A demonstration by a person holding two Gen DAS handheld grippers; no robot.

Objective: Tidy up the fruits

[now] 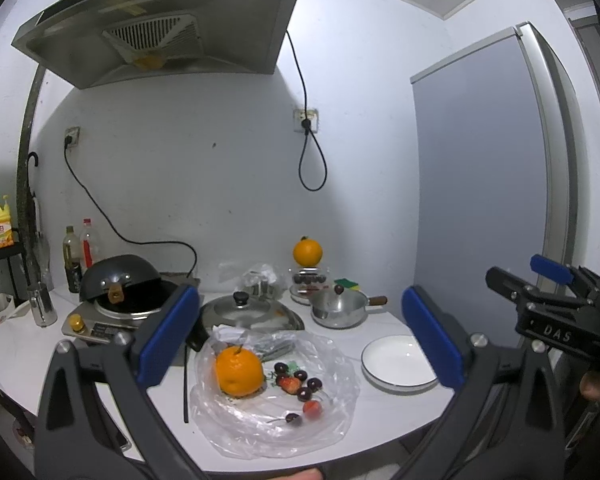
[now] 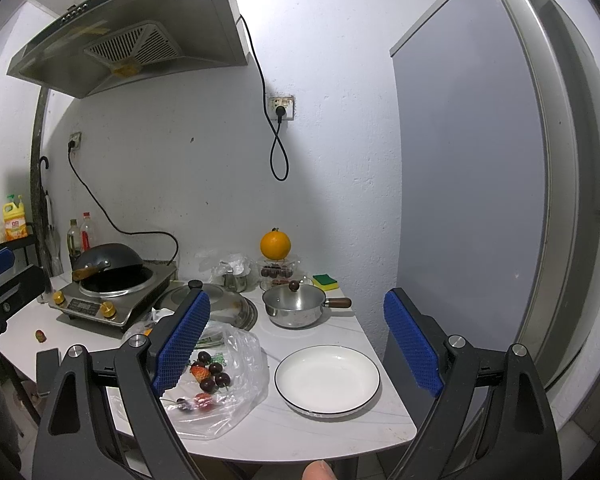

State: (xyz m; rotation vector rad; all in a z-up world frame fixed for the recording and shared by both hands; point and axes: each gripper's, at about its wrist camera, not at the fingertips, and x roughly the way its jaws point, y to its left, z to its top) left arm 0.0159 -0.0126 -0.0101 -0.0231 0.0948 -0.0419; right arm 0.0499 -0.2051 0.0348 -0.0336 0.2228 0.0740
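An orange (image 1: 238, 372) lies on a clear plastic bag (image 1: 332, 364) at the front of the white table, with strawberries (image 1: 290, 384) and dark cherries (image 1: 304, 394) beside it. The bag (image 2: 244, 360) and small fruits (image 2: 210, 376) show in the right wrist view too. An empty white plate (image 1: 396, 364) (image 2: 327, 380) sits right of the bag. My left gripper (image 1: 300, 340) is open above the bag, holding nothing. My right gripper (image 2: 300, 344) is open above the plate and bag edge; it appears in the left wrist view (image 1: 556, 280).
A second orange (image 1: 307, 252) (image 2: 275, 244) sits on a clear box of fruit at the back. A small steel pot (image 1: 340, 308) (image 2: 294, 306), a pan lid (image 1: 244, 316), an induction cooker with a wok (image 1: 120, 292), bottles and a fridge (image 1: 492, 184) surround the table.
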